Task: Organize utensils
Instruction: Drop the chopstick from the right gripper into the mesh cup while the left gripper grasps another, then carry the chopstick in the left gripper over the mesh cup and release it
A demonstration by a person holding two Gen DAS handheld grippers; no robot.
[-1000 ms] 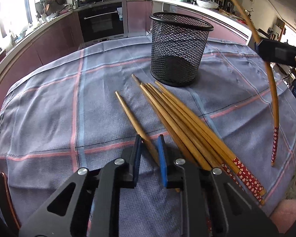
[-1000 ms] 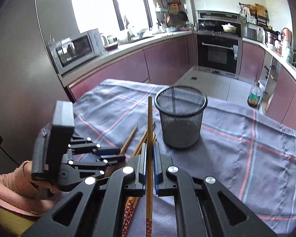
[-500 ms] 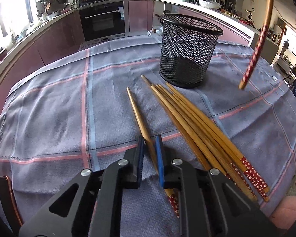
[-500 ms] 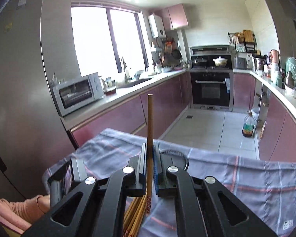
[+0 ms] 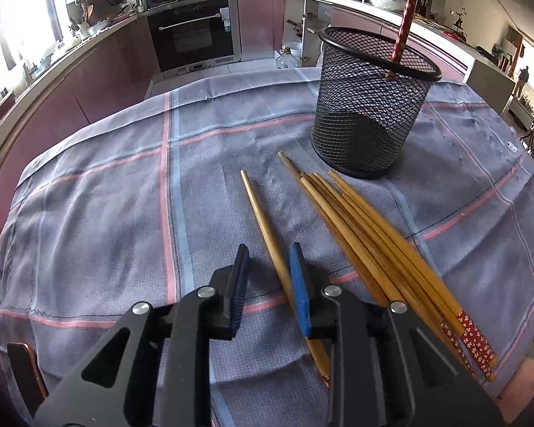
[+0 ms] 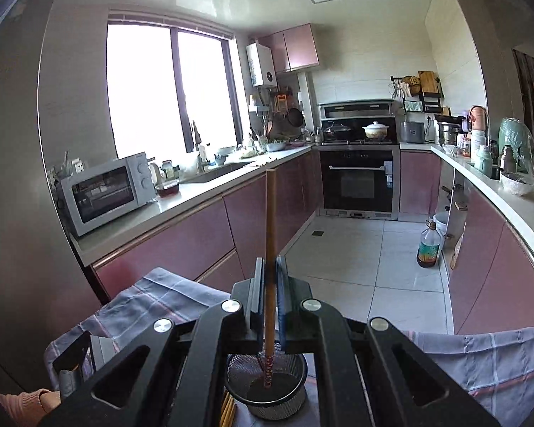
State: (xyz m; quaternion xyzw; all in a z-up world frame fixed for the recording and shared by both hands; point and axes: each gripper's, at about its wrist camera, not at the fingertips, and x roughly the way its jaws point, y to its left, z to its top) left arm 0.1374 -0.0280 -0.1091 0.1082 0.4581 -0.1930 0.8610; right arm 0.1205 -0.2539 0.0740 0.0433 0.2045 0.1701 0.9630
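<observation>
A black mesh cup (image 5: pixel 370 106) stands on the checked cloth (image 5: pixel 106 213). Several bamboo chopsticks (image 5: pixel 373 249) with red patterned ends lie fanned in front of it. One single chopstick (image 5: pixel 263 220) lies apart on the cloth, between the jaws of my left gripper (image 5: pixel 268 270). Those jaws are opening and the pads do not press on it. My right gripper (image 6: pixel 270 267) is shut on another chopstick (image 6: pixel 270 220) and holds it upright above the cup (image 6: pixel 267 388). The chopstick's red end (image 5: pixel 404 32) dips inside the rim.
The cloth-covered table drops off at its far edge toward the tiled floor (image 6: pixel 373 249). An oil bottle (image 6: pixel 429 245) stands on that floor. Pink cabinets, an oven (image 5: pixel 192 35) and a microwave (image 6: pixel 106 192) ring the room. A pink sleeve (image 6: pixel 28 402) shows at lower left.
My right gripper rose and tipped its chopstick upright, bringing the red end from beside the table into the cup. My left gripper's jaws narrowed around the single chopstick, then widened.
</observation>
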